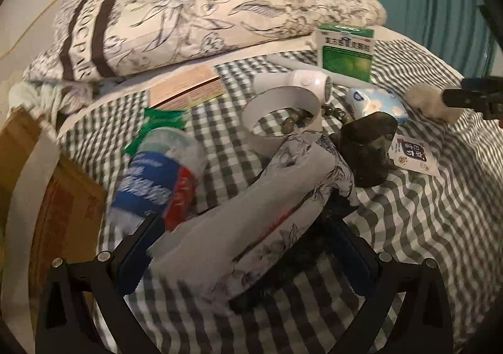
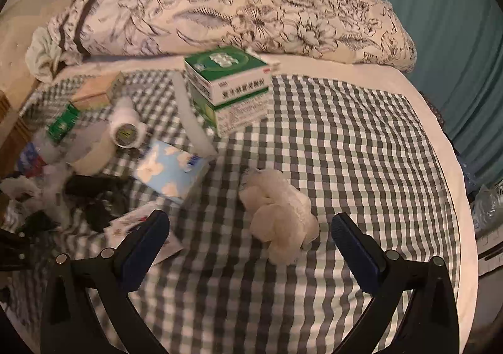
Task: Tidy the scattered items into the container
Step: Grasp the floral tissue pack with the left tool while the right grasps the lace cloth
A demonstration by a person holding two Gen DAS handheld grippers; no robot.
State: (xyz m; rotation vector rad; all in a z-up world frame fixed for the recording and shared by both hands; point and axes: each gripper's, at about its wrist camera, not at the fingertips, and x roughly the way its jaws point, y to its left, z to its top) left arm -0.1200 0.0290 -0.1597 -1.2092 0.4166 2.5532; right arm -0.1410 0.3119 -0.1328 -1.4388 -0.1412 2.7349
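A white floral fabric pouch [image 1: 251, 212] lies on the checked bedsheet between the fingers of my left gripper [image 1: 245, 247], whose jaws stand wide on either side of it. My right gripper [image 2: 250, 244] is open, with a white fluffy ball [image 2: 279, 215] just ahead between its fingers. A brown cardboard box [image 1: 63, 212] stands at the bed's left edge. Scattered on the bed are a plastic bottle [image 1: 157, 177], tape roll [image 1: 283, 115], dark cup [image 1: 367, 149], tissue pack [image 2: 169, 171], lint remover [image 2: 125, 130], sachet [image 1: 411, 155] and green medicine boxes [image 2: 226, 89].
A floral pillow [image 2: 251, 8] lies across the head of the bed. A flat beige box [image 1: 185, 86] and a green packet [image 1: 157, 124] sit near it. A teal curtain [image 2: 440, 23] hangs on the right. The sheet [image 2: 361, 149] right of the fluffy ball is bare.
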